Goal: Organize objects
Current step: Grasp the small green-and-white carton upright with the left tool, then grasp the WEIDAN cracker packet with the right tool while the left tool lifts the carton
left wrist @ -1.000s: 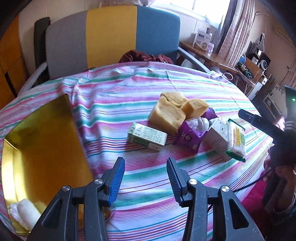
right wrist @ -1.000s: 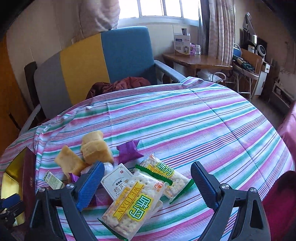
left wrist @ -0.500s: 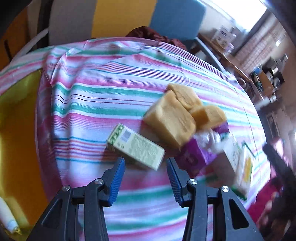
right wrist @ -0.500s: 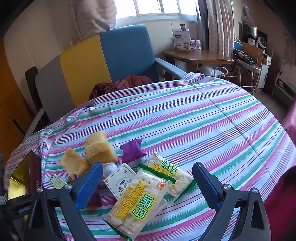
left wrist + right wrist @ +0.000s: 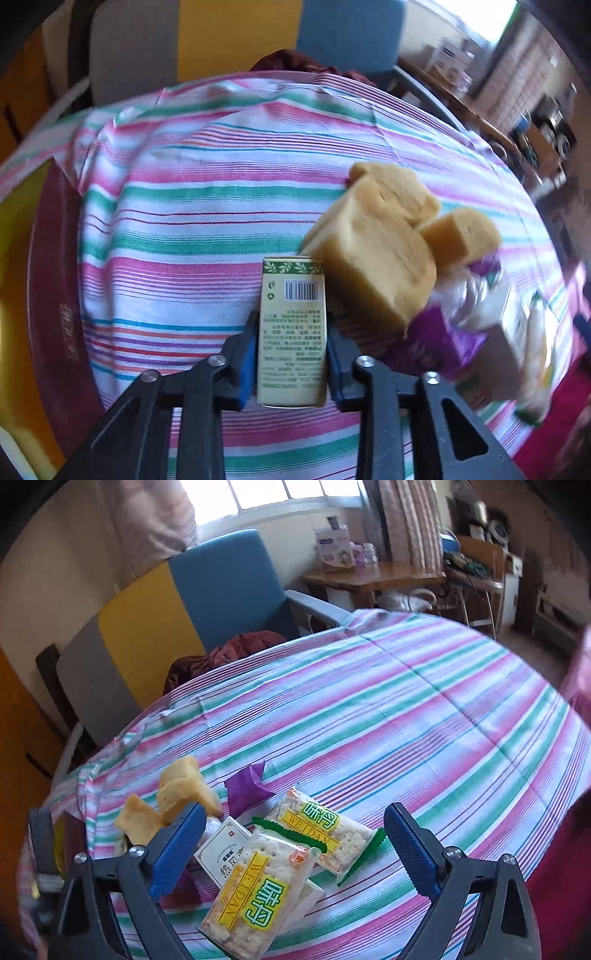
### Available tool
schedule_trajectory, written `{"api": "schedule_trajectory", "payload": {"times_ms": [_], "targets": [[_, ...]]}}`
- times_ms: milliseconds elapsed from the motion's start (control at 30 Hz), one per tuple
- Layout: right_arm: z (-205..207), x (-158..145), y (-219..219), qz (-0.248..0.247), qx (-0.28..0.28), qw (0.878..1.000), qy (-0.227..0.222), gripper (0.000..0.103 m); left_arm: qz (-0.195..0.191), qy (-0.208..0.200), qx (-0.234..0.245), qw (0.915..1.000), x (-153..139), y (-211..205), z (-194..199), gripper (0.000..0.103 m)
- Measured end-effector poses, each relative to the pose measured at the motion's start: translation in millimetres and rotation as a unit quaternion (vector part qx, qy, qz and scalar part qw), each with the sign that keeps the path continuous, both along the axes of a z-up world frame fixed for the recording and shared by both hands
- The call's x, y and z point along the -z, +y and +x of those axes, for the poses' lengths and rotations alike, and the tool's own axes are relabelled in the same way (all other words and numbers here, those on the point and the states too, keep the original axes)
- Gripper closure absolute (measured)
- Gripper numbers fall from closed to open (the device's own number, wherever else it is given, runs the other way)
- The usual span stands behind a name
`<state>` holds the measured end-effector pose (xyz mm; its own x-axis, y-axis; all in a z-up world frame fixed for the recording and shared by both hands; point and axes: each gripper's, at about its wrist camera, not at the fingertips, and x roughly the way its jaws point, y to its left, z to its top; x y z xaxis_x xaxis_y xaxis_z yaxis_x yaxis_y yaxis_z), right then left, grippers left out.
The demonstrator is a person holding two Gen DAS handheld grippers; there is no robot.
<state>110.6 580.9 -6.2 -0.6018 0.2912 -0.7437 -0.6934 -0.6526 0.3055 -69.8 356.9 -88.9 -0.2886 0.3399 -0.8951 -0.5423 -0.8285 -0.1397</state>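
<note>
My left gripper (image 5: 291, 354) is shut on a small green-and-cream box (image 5: 292, 325) with a barcode, on the striped tablecloth (image 5: 207, 206). Just right of it lie yellow sponge blocks (image 5: 373, 254), a purple packet (image 5: 436, 343) and a white box (image 5: 506, 343). My right gripper (image 5: 295, 849) is open and empty above two cracker packs (image 5: 258, 893) and a white box (image 5: 225, 853). The sponge blocks (image 5: 181, 794) and a purple wrapper (image 5: 245, 788) lie to its left.
A gold tray with a dark red rim (image 5: 48, 295) sits at the table's left edge. A grey, yellow and blue chair (image 5: 166, 609) with a maroon cloth (image 5: 229, 653) stands behind the table. A wooden side table (image 5: 373, 579) is at the back right.
My left gripper moved forward and down to the small green box and shut on its sides. My right gripper stayed open and shifted slightly over the cracker packs.
</note>
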Motion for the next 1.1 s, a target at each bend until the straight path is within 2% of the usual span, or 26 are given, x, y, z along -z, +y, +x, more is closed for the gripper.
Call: {"api": "schedule_trajectory", "payload": {"times_ms": [167, 400, 567, 600, 700, 733, 1100], "targets": [[-1.6, 12.2, 7.7, -0.038, 0.005, 0.999, -0.016, 0.012, -0.011, 0.018, 0.025, 0.9995, 0.3, -6.9, 16.8, 0.074], [-15.4, 18.0, -5.7, -0.032, -0.038, 0.997, -0.052, 0.013, -0.026, 0.05, 0.048, 0.9972, 1.6, -15.2, 46.1, 0.073], [-24.4, 20.8, -23.0, -0.01, -0.078, 0.993, -0.084, 0.013, -0.026, 0.078, 0.06, 0.9948, 2.6, -25.4, 66.2, 0.073], [-26.9, 21.6, -27.4, -0.001, -0.087, 0.992, -0.093, 0.015, -0.024, 0.08, 0.06, 0.9947, 2.6, -27.0, 67.8, 0.073], [-34.4, 28.7, -38.2, 0.036, -0.105, 0.984, -0.141, 0.047, -0.017, 0.078, 0.057, 0.9952, 3.2, -29.9, 66.6, 0.073], [-34.4, 28.1, -39.9, 0.041, -0.111, 0.983, -0.14, 0.056, -0.016, 0.077, 0.057, 0.9952, 3.6, -30.1, 66.2, 0.073], [-36.1, 27.5, -39.6, 0.046, -0.129, 0.981, -0.135, 0.057, -0.005, 0.109, 0.068, 0.9918, 10.0, -28.2, 71.6, 0.073]]}}
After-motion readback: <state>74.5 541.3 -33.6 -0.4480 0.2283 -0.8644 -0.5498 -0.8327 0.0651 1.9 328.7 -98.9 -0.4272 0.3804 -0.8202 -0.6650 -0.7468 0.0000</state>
